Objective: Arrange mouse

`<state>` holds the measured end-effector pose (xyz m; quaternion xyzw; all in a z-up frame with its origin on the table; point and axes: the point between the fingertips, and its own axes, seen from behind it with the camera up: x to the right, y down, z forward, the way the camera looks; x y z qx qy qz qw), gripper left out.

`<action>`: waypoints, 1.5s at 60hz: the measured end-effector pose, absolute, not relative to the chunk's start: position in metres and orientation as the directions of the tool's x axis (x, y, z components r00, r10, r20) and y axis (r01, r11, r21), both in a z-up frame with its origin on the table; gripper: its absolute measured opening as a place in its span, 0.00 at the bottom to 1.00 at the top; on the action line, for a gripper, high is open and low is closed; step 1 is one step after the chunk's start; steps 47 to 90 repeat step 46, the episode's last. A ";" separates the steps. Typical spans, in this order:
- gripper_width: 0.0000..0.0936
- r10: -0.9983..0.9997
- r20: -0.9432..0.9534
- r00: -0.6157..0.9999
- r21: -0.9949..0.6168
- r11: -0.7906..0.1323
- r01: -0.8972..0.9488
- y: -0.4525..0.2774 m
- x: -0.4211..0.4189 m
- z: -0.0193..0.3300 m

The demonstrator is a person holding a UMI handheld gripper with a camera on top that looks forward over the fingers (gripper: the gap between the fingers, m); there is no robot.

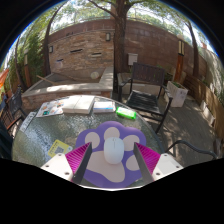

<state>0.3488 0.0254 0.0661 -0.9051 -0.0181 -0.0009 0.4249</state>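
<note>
A white mouse [114, 150] lies on a purple mouse mat with a beige paw print [100, 172], which rests on the glass table [40, 135]. My gripper [113, 162] is low over the mat, with the mouse between its fingers. The left pad [80, 157] and the right pad [147, 158] each stand a clear gap away from the mouse's sides. The gripper is open and the mouse rests on the mat on its own.
Beyond the mat on the table lie flat books or papers [75, 106] and a small green object [125, 113]. Dark patio chairs [146, 90] stand past the table's far right side. A brick wall [85, 45] and a tree trunk [121, 35] stand behind.
</note>
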 end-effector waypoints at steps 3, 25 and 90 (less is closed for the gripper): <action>0.91 0.021 0.022 1.000 -0.779 -0.626 0.030 0.008 0.344 0.085; 0.91 -0.054 0.070 0.996 -0.828 -0.560 0.028 -0.161 0.300 0.183; 0.91 -0.088 0.068 0.994 -0.835 -0.550 0.009 -0.217 0.285 0.199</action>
